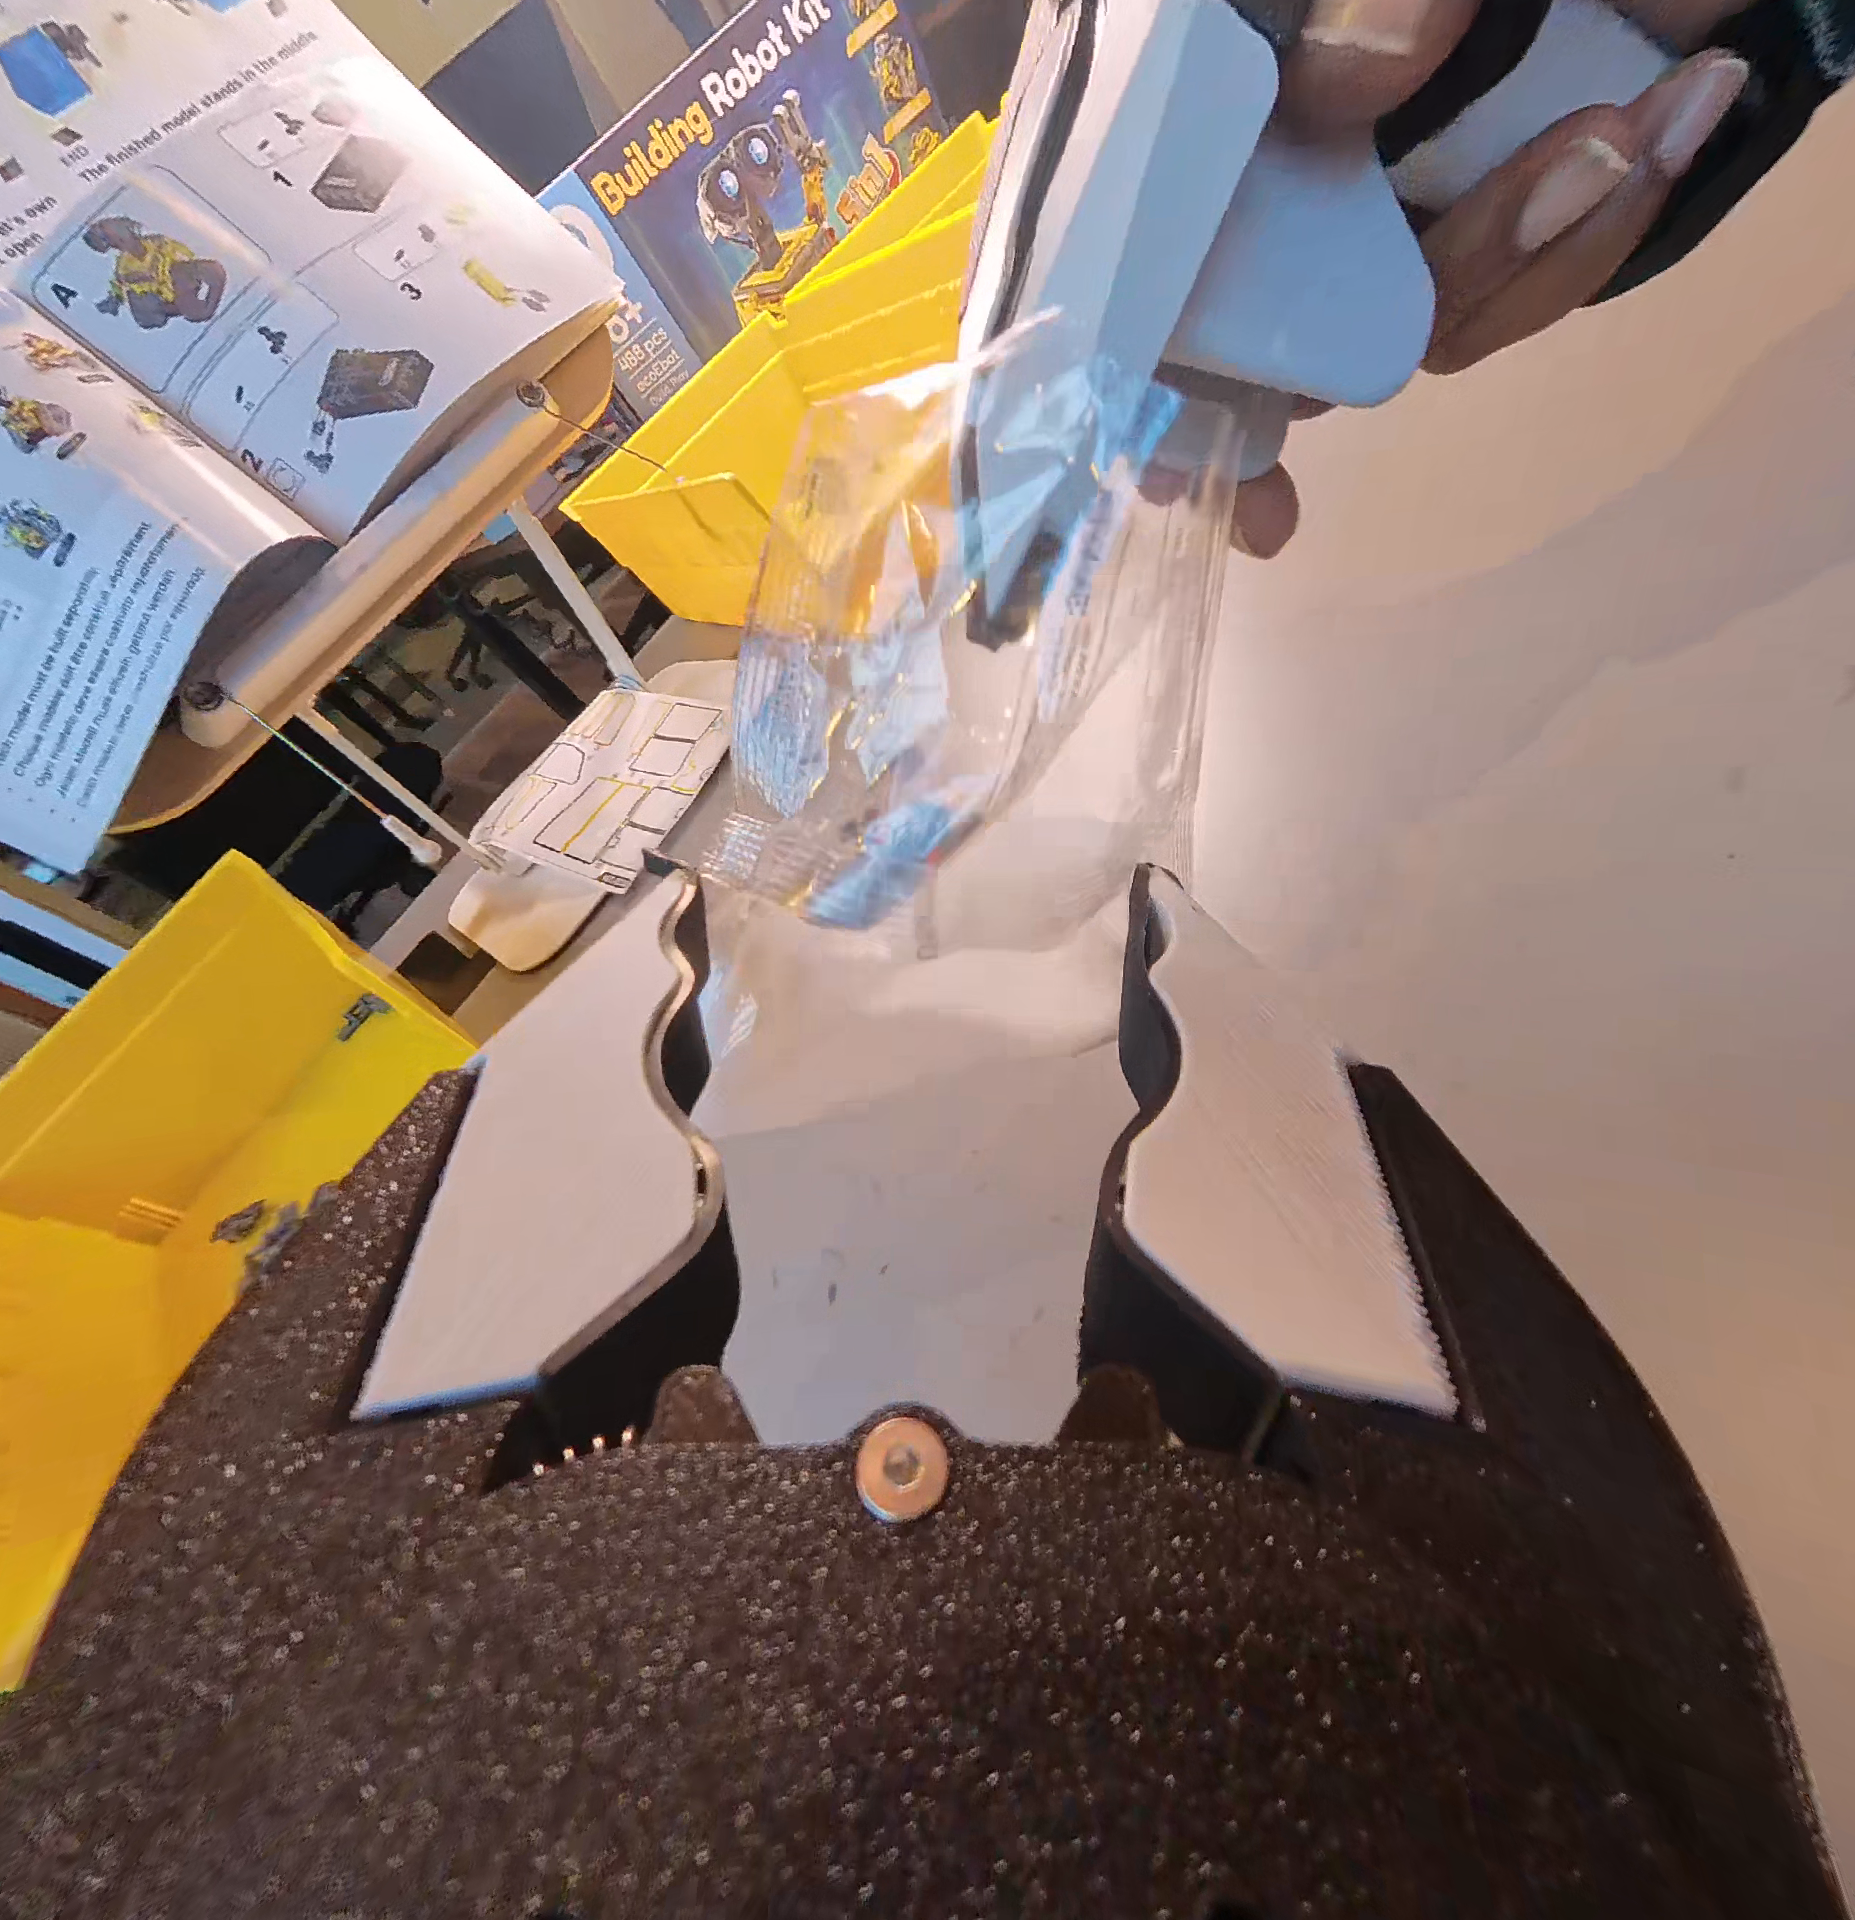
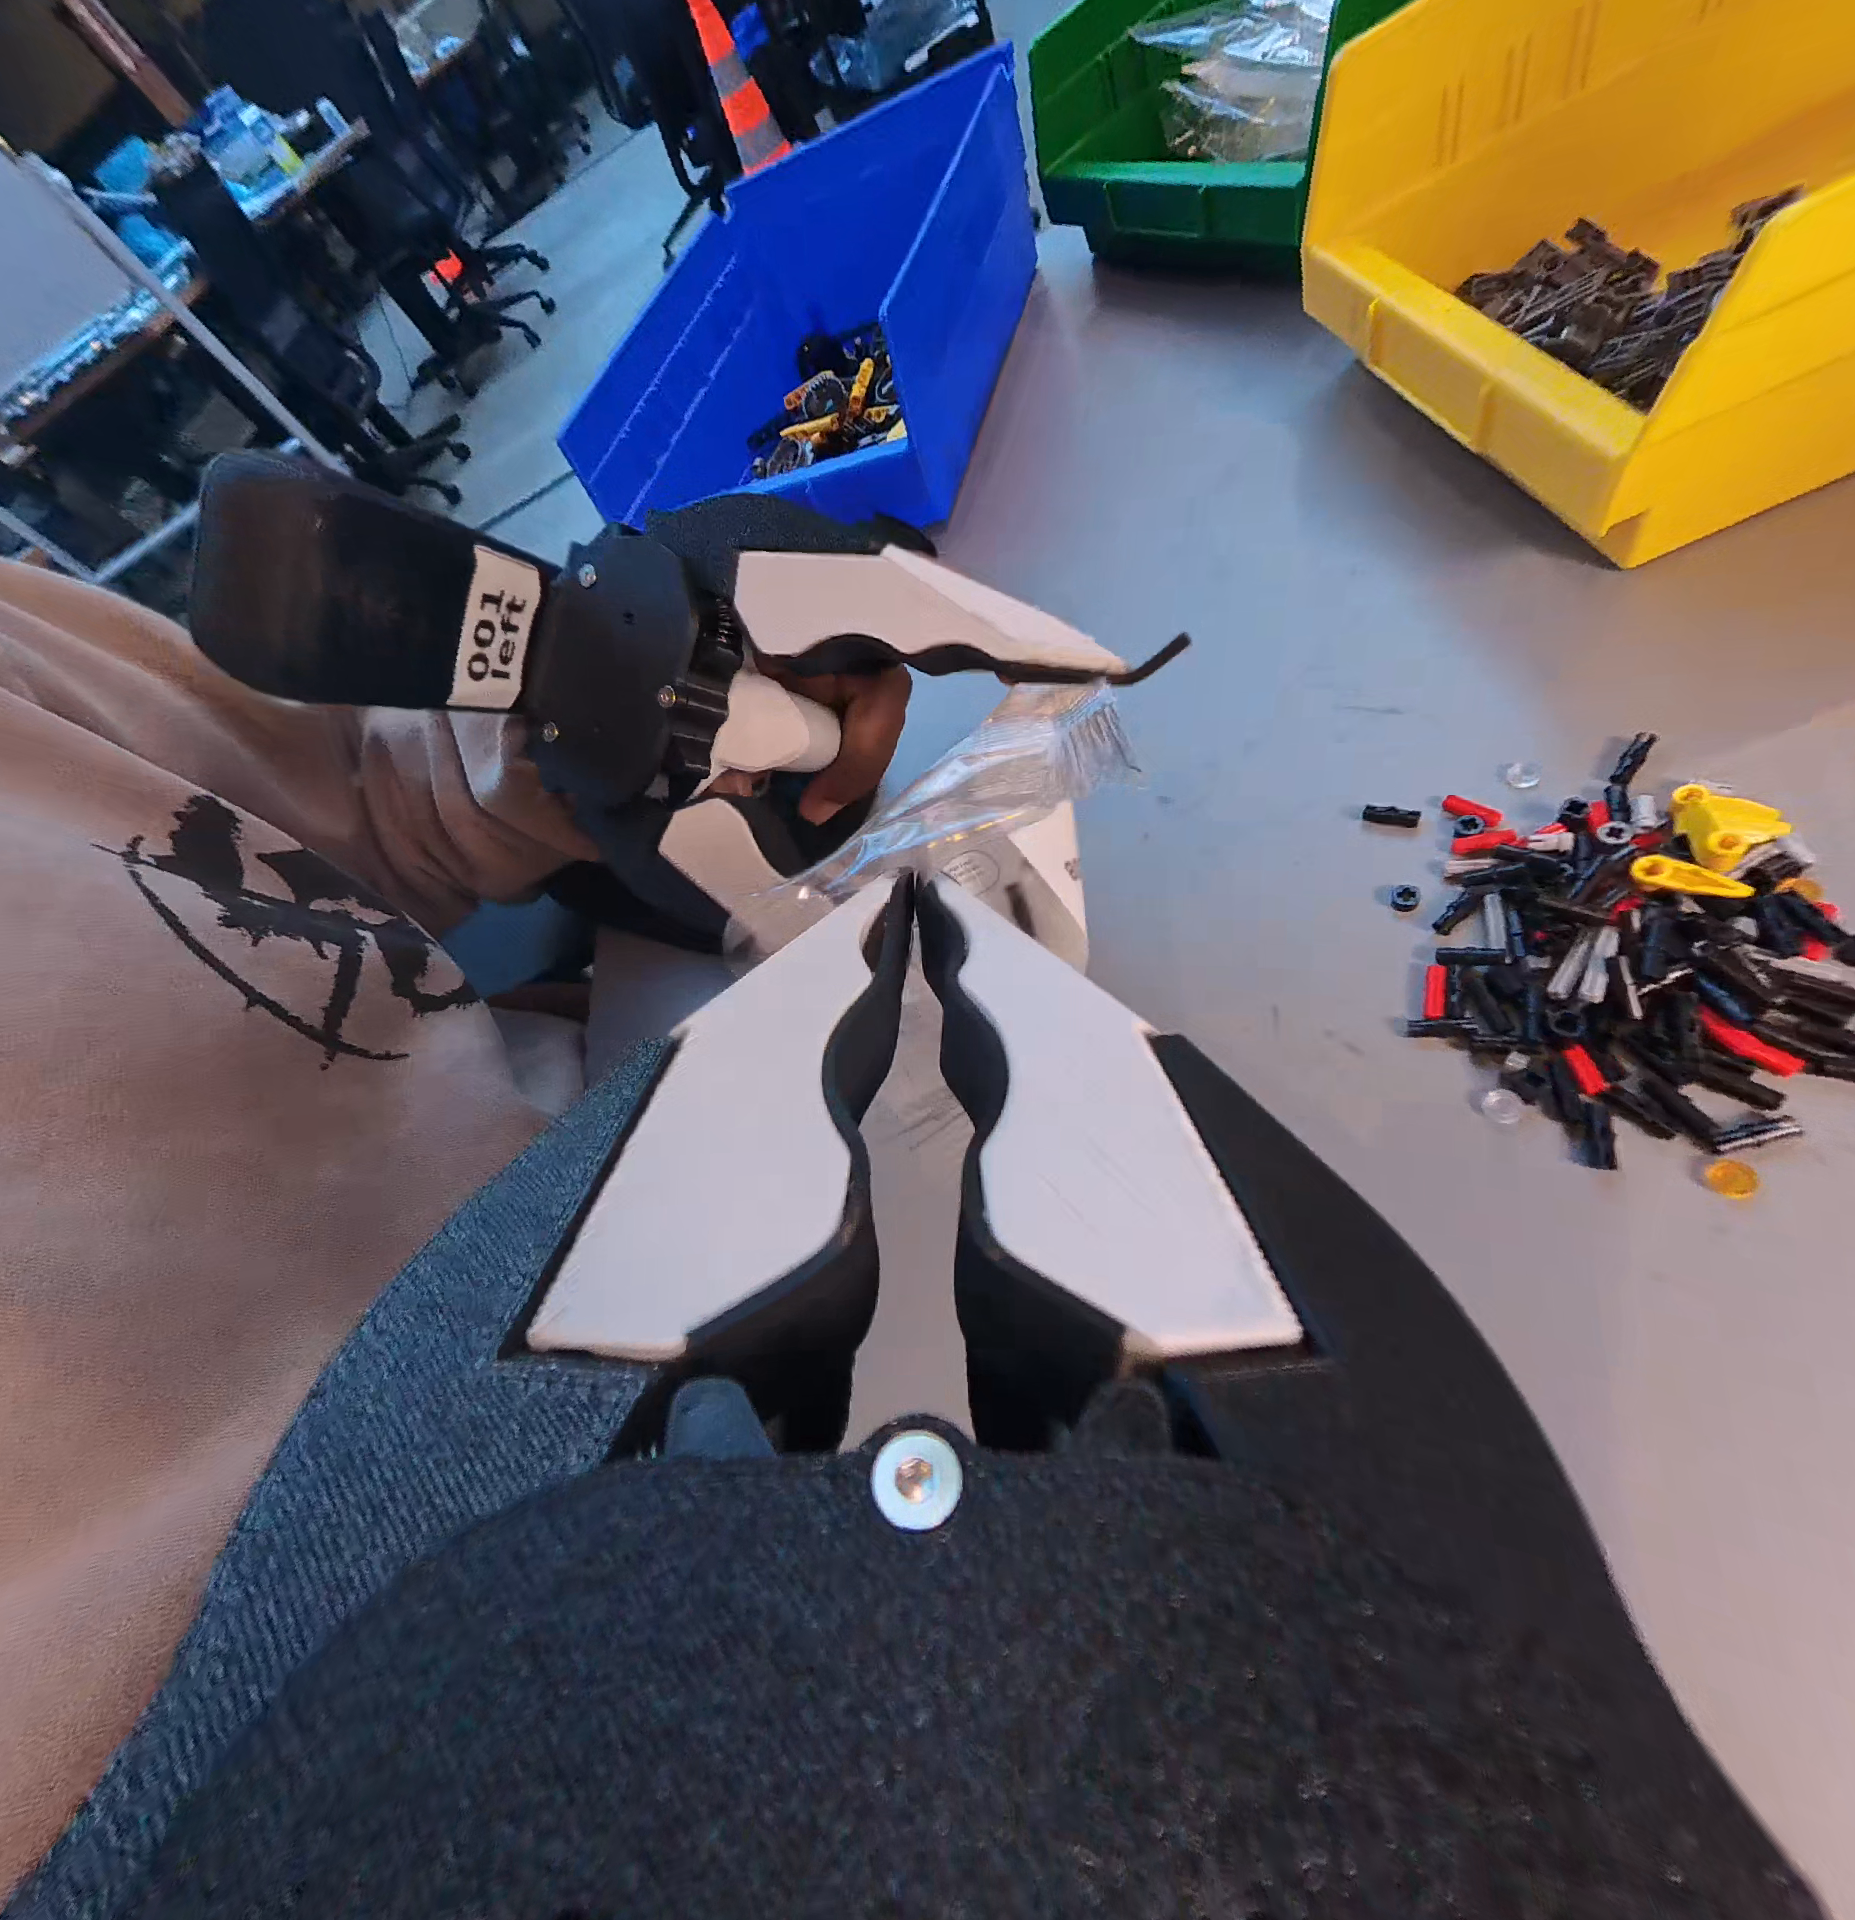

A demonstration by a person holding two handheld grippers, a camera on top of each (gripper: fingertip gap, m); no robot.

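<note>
A clear plastic bag (image 2: 990, 774) hangs pinched in the right hand-held gripper (image 2: 915, 883), centre of frame.

Its fingers are closed on the bag's edge; the left hand-held gripper (image 1: 907, 894) stands spread apart just below the bag. Loose small parts (image 2: 1629, 956) lie at right on the desk (image 2: 1266, 623), bins above.

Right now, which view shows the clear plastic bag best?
The left wrist view: the clear plastic bag hangs large from the right tool, above the open left tool. The right wrist view shows only a crumpled, partly hidden strip.
</note>
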